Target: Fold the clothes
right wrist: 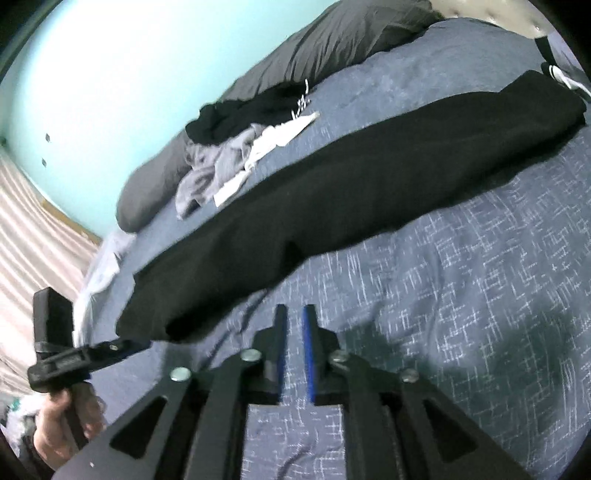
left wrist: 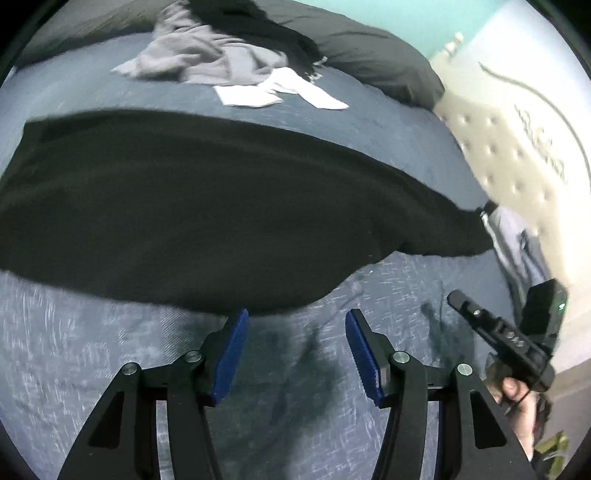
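Blue-padded fingers of the left hand-held gripper (left wrist: 295,354) are seen nearest in the left wrist view, set well apart with nothing between them, above the patterned blue bedspread (left wrist: 92,369). Just beyond the fingertips the black garment (left wrist: 207,206) is spread as a long band across the bed, its near edge close to the pads but not touched. Farther off, a grey garment (left wrist: 207,55), white pieces (left wrist: 280,92) and another dark item (left wrist: 258,22) are heaped before the dark pillow (left wrist: 373,55). The right hand-held gripper (left wrist: 495,332) is seen at the lower right, held by a hand (left wrist: 524,402). In the right wrist view its jaws (right wrist: 295,350) stand only slightly apart, a narrow strip of bedspread showing between the pads and no cloth caught. The black garment (right wrist: 332,206) runs diagonally just ahead, with the left hand-held gripper (right wrist: 85,354) beside its near end. With both grippers empty, a missed pinch is judged the main risk: the bedspread could be gathered together with the garment edge, or only one layer could be taken, so that the fold would skew. The far end near the bed edge could be dragged off if the cloth is pulled unevenly.
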`<action>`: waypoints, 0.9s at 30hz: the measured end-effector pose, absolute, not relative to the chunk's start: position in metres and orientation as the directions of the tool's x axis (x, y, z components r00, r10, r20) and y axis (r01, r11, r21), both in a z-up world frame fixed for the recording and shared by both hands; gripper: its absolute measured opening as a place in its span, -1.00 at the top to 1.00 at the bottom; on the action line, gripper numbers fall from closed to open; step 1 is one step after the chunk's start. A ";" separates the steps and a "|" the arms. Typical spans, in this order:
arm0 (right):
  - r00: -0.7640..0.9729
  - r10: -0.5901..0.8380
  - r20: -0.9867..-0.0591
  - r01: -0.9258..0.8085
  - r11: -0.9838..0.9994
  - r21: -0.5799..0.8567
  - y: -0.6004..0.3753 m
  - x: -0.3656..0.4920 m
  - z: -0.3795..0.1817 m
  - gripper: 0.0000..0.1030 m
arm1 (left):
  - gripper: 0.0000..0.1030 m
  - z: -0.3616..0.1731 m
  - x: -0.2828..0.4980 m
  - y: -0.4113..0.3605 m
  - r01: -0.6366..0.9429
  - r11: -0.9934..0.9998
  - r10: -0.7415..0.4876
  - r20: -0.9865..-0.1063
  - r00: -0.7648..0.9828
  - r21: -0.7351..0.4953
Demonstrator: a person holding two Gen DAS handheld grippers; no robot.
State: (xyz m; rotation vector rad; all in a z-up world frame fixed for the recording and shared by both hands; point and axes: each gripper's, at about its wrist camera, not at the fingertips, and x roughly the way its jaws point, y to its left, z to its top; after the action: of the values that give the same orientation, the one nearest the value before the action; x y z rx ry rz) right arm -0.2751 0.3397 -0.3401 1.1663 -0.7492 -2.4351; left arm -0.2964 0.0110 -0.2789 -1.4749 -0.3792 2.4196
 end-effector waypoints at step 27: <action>-0.577 -0.594 -0.561 0.046 -0.709 0.703 0.358 -0.283 -0.355 0.62 | -0.14 -0.320 -0.323 0.107 -0.370 -0.906 0.008 -0.866 -0.500 0.206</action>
State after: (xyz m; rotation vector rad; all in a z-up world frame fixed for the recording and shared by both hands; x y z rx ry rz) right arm -0.2835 0.3578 -0.3547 1.1702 -0.9205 -2.3137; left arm -0.3233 0.1072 -0.3202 -1.4314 0.5461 2.4832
